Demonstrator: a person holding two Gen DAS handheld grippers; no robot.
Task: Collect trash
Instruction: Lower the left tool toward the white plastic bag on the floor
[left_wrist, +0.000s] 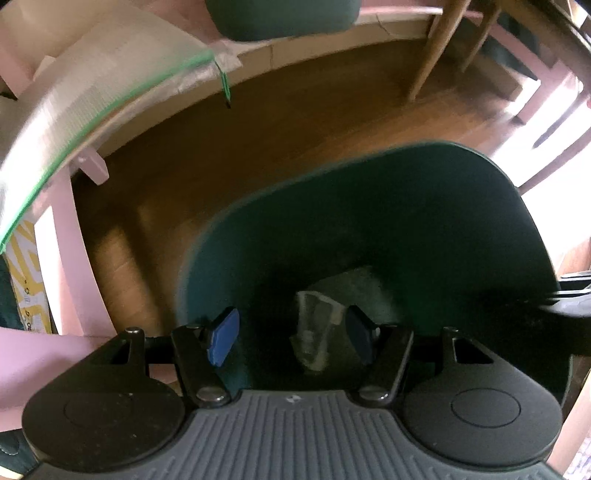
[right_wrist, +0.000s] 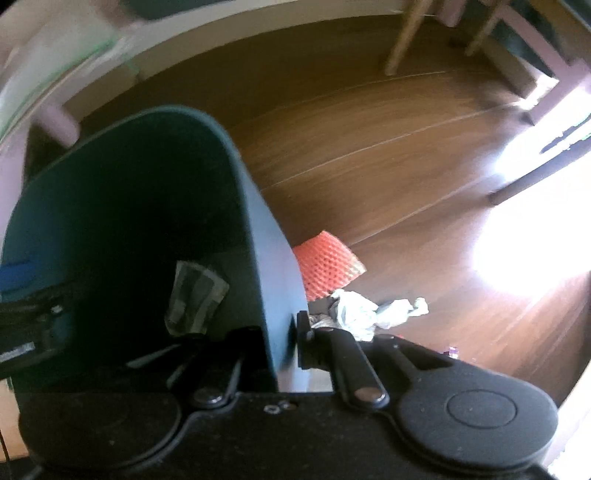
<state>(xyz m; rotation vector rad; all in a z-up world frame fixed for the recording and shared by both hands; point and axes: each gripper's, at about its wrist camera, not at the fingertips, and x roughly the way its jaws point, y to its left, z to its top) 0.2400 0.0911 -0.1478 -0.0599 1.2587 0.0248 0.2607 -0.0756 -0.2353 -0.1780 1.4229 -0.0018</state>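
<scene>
Right tool, inner finger hidden

**Colours and patterns observed**

Bin: dark teal-green inside and out, its interior nearly black in shadow. Clear wrapper in the bin: translucent grey-white with pale creases. Left gripper: blue pads on black arms; grey ribbed body with parallel grooves. Right gripper: matte black throughout. Floor: warm brown wood grain with thin pale plank seams and a white glare patch at the right. Foam net: orange-red with a diamond mesh pattern. Crumpled paper: white with grey folds. Furniture legs: pale pink. Chair legs: light tan wood. Clear sheet edge: bright green line. Box: yellow with white shapes.
</scene>
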